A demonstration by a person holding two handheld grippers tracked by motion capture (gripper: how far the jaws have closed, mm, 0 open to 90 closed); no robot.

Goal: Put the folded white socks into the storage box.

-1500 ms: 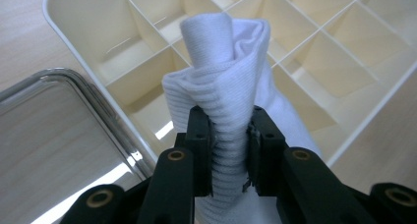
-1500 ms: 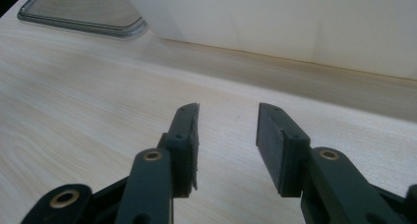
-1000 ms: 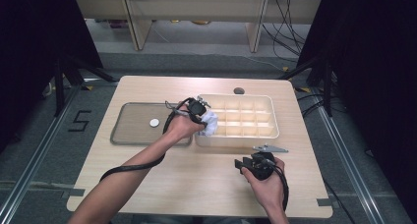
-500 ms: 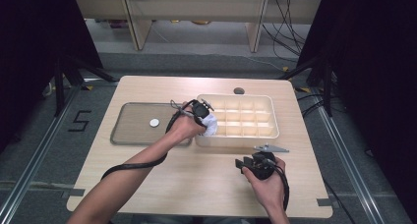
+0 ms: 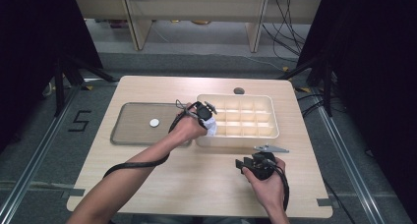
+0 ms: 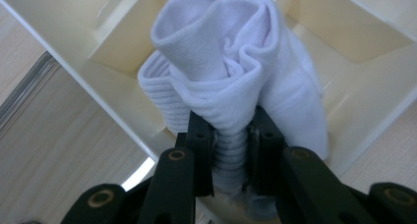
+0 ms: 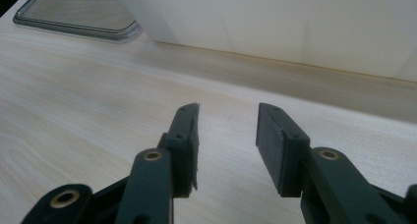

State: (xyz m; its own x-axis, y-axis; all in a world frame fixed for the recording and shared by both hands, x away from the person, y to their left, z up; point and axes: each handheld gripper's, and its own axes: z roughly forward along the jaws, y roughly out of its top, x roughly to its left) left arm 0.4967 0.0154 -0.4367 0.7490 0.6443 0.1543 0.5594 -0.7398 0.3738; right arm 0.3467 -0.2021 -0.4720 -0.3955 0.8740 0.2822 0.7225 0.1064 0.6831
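My left gripper [image 6: 232, 135] is shut on a bunched white sock [image 6: 231, 71], pinching its ribbed part between the jaws. The sock [image 5: 211, 128] hangs over the near-left corner compartment of the cream divided box [image 5: 268, 103]. In the high view the left gripper [image 5: 208, 117] sits at that corner. Nothing lies between the jaws of my right gripper [image 7: 227, 135], which stands open just above the bare wooden table [image 7: 74, 86]. It rests in the person's hand near the front right, short of the box [image 7: 275, 22], as the right gripper [image 5: 252, 164] in the high view.
A flat clear tray [image 5: 129, 135] lies left of the box with a small white round piece [image 5: 154, 122] on it. A dark round hole [image 5: 239, 91] marks the table behind the box. Cables trail from both grippers. The tray's corner [image 7: 83, 27] lies ahead-left of the right gripper.
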